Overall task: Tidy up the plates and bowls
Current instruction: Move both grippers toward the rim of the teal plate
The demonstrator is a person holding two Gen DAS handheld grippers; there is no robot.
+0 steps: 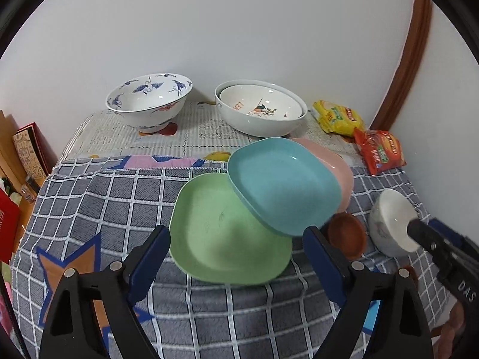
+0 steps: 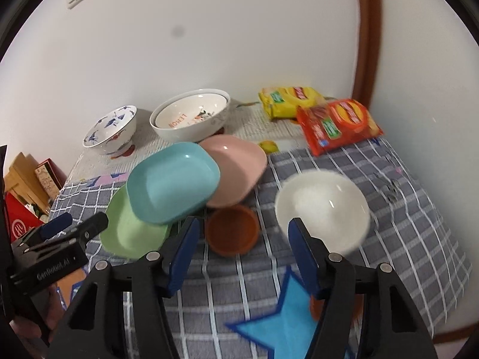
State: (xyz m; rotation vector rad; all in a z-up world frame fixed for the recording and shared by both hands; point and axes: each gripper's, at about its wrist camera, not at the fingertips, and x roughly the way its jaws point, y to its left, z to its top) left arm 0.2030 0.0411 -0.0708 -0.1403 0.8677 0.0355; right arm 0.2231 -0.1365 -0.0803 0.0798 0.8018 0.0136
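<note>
On the desk right in front of me, under the grey checked cloth (image 1: 119, 197), my left gripper (image 1: 236, 257) hangs with jaws wide apart, nothing between the pads; the green plate (image 1: 221, 233) lies flat just past the tips. My right gripper (image 2: 244, 248) has jaws partly apart and nothing clamped; the small brown bowl (image 2: 232, 229) sits just ahead of the gap, and the white bowl (image 2: 323, 209) is beside the right-hand finger, blurred, so I cannot tell whether they touch. In the left wrist view that white bowl looks tipped on its side with the right gripper's dark finger across it.

Next back: the blue plate (image 1: 284, 185) is tilted, its near edge resting on the green plate, its far side leaning on the pink plate (image 2: 239, 167).

Farther back, where a patterned printed cover shows, a large white bowl (image 1: 257, 122) holds a second bowl with lemon print (image 2: 191, 115) nested in it. To its left, apart, stands the blue-crane bowl (image 1: 146, 101), upright on its foot.

Far right, near the wall: a yellow snack pack (image 2: 287, 97) with a red snack pack (image 2: 338, 125) overlapping it.
</note>
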